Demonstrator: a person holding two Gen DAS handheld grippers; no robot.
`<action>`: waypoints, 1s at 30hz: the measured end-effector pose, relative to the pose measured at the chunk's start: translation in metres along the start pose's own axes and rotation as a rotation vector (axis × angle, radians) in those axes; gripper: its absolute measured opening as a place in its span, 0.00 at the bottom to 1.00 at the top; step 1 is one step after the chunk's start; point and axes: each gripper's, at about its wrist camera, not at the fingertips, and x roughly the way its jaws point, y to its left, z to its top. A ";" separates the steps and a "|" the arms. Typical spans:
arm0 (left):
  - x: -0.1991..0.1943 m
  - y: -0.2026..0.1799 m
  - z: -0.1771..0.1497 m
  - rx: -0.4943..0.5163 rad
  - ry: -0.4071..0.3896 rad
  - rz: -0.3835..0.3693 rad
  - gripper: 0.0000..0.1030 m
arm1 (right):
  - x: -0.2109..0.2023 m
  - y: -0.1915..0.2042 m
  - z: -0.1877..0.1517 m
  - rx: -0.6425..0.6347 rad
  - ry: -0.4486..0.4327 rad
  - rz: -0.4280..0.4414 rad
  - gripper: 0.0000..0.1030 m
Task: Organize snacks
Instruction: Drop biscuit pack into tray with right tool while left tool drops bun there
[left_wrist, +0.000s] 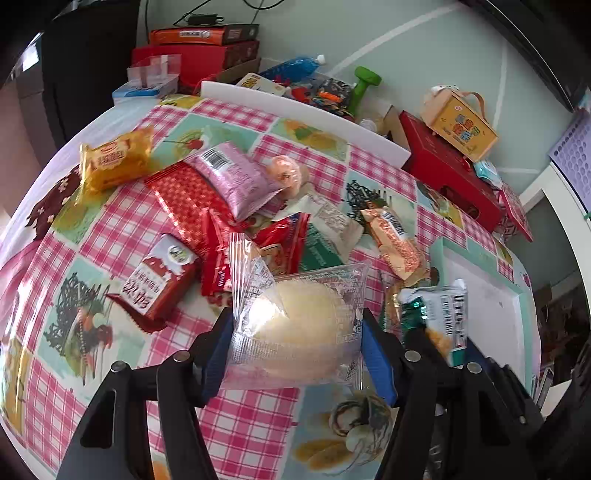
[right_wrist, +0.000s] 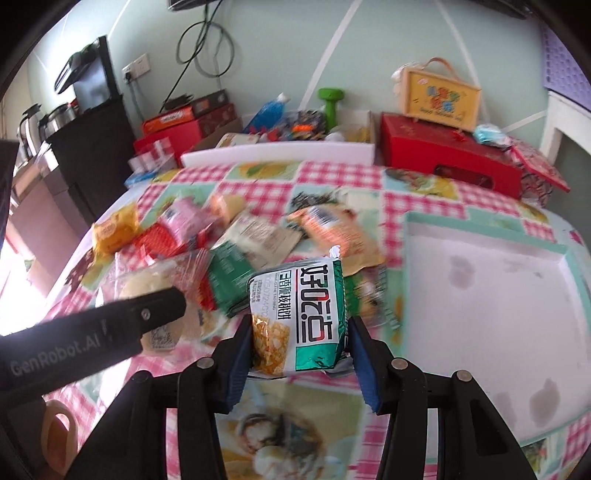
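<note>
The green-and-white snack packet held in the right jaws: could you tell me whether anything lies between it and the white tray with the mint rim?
Nothing visible does. The green-and-white packet is gripped just left of the tray, whose visible white floor is bare apart from faint stains.

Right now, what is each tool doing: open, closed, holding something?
Left tool: closed on the clear bun packet.
Right tool: closed on the green-and-white packet.
</note>
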 end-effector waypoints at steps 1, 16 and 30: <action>0.001 -0.004 0.001 0.006 -0.004 -0.002 0.64 | -0.003 -0.006 0.002 0.014 -0.009 -0.011 0.51; 0.010 -0.102 0.011 0.250 -0.045 -0.095 0.64 | -0.032 -0.134 0.009 0.279 -0.094 -0.248 0.51; 0.055 -0.200 0.001 0.421 0.032 -0.152 0.64 | -0.037 -0.218 -0.013 0.477 -0.081 -0.364 0.51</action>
